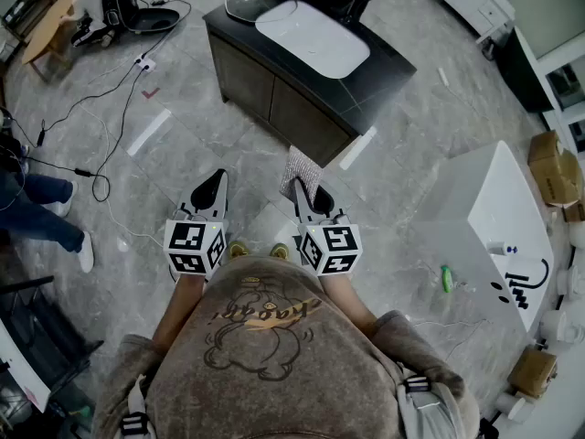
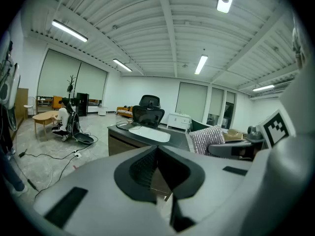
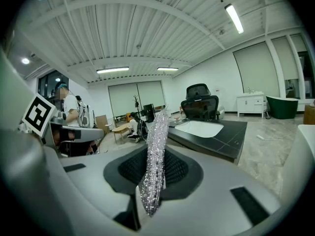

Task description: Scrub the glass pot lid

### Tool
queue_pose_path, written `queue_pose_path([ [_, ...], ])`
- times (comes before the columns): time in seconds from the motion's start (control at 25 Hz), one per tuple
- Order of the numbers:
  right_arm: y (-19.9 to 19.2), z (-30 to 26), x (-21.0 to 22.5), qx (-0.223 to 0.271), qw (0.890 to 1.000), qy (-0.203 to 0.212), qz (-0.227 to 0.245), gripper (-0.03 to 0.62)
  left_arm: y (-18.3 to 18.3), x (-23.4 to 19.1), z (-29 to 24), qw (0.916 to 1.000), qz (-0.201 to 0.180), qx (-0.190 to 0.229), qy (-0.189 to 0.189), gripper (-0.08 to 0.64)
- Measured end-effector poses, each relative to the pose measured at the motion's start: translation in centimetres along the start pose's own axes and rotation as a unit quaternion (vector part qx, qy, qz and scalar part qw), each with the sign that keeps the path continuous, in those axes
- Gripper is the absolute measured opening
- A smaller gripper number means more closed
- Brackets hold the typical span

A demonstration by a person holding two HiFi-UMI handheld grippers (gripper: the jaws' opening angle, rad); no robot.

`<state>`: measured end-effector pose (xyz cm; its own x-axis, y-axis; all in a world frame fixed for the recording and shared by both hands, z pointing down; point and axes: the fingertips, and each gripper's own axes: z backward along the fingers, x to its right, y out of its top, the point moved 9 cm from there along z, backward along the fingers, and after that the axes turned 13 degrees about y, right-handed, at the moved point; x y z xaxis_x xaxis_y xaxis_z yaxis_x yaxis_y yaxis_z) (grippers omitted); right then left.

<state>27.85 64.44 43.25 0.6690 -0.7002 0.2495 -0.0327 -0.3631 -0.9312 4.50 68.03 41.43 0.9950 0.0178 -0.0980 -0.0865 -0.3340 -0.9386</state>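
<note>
The glass pot lid (image 1: 260, 0) (image 2: 124, 125) lies on the far left end of a dark low cabinet (image 1: 274, 90), beside a white oval basin (image 1: 313, 38) (image 2: 150, 133) (image 3: 199, 128). I stand a few steps back from it. My left gripper (image 1: 212, 183) (image 2: 157, 154) is shut with nothing between its jaws. To its right, my right gripper (image 1: 300, 190) (image 3: 153, 166) is shut on a silvery mesh scrub cloth (image 1: 300, 166) (image 3: 156, 146) (image 2: 206, 137), which stands up from the jaws. Both grippers point forward at the cabinet, held side by side at waist height.
Black cables (image 1: 101, 126) trail over the grey floor on the left, near a person's legs (image 1: 41, 210). A white table (image 1: 507, 227) stands at the right, with a green bottle (image 1: 446, 278) by it and cardboard boxes (image 1: 554, 168) beyond. An office chair (image 2: 149, 110) is behind the cabinet.
</note>
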Motion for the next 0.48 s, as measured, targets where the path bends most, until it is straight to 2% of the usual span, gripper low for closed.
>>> queue_pose_path([
  [0.48, -1.2, -0.9, -2.1, 0.012, 1.000, 0.010, -0.006, 0.083, -1.2, -2.6, -0.4, 0.9998, -0.007, -0.006, -0.016, 0.018],
])
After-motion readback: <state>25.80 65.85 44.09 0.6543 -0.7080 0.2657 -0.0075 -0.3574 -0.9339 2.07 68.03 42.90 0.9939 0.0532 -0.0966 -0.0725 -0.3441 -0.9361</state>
